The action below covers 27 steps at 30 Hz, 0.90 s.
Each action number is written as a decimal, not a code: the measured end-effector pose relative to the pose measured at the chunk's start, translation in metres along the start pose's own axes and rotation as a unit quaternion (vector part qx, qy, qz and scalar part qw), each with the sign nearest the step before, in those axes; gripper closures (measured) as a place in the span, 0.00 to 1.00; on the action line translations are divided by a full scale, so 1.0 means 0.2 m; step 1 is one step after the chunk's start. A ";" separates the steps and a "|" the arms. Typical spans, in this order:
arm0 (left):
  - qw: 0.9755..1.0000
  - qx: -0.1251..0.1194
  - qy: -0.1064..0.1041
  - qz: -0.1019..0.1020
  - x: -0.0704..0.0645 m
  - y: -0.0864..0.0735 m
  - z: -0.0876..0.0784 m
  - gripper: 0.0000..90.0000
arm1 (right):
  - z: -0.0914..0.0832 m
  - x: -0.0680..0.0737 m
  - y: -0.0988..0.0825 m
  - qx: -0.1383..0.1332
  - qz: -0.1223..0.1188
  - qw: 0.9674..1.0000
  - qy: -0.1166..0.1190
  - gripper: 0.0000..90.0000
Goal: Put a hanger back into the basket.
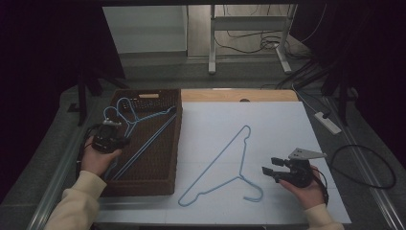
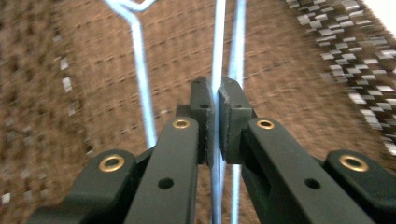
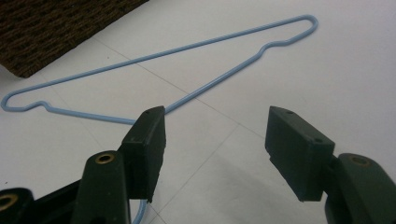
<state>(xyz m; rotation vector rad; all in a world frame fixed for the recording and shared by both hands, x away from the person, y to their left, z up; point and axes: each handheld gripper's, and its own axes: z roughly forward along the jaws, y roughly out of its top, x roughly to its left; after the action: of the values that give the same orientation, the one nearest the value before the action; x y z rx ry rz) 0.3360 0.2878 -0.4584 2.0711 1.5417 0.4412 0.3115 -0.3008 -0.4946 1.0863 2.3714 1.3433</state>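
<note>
Inside the brown woven basket (image 1: 163, 158), the left gripper (image 1: 111, 135) is clamped on a thin blue wire hanger (image 2: 217, 56) — in the left gripper view its black, blocky pads pinch the slender rod against the coarse weave, a second blue wire running just beside it. Another blue wire hanger (image 1: 225, 163), triangular with a curled hook, lies flat on the smooth white table surface (image 1: 287, 120). Near its hook the right gripper (image 1: 269, 168) rests with jaws spread wide and nothing between them.

We see smooth blue coated-wire hangers (image 1: 220, 165), a rough woven brown basket (image 1: 163, 158), a matt white tabletop (image 1: 277, 124), and matt black plastic tongs (image 3: 215, 149).
</note>
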 end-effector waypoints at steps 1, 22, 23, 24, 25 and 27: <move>1.000 0.000 0.014 -0.008 0.00 0.00 0.00 0.87 | 0.00 0.00 0.00 0.001 0.000 1.000 0.000 0.43; 0.976 -0.194 -0.090 0.049 -0.17 -0.06 -0.35 0.43 | -0.01 0.00 0.00 -0.002 -0.003 1.000 -0.001 0.43; 0.975 -0.194 -0.095 0.054 -0.19 -0.06 -0.36 0.43 | -0.01 0.00 0.00 -0.002 -0.003 1.000 -0.001 0.43; 0.974 -0.195 -0.099 0.059 -0.21 -0.07 -0.37 0.42 | -0.01 0.00 0.00 -0.003 -0.002 1.000 -0.001 0.43; 0.973 -0.193 -0.106 0.065 -0.23 -0.07 -0.37 0.42 | -0.01 0.00 0.00 -0.004 -0.002 1.000 -0.001 0.43; 0.971 -0.196 -0.113 0.074 -0.28 -0.08 -0.38 0.41 | -0.02 0.00 0.00 -0.001 -0.006 1.000 -0.001 0.43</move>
<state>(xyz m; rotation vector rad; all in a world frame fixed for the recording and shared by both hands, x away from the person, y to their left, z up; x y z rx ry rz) 0.2651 0.2550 -0.4036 1.8565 1.0729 0.5007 0.3093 -0.3026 -0.4925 1.0712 2.3704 1.3397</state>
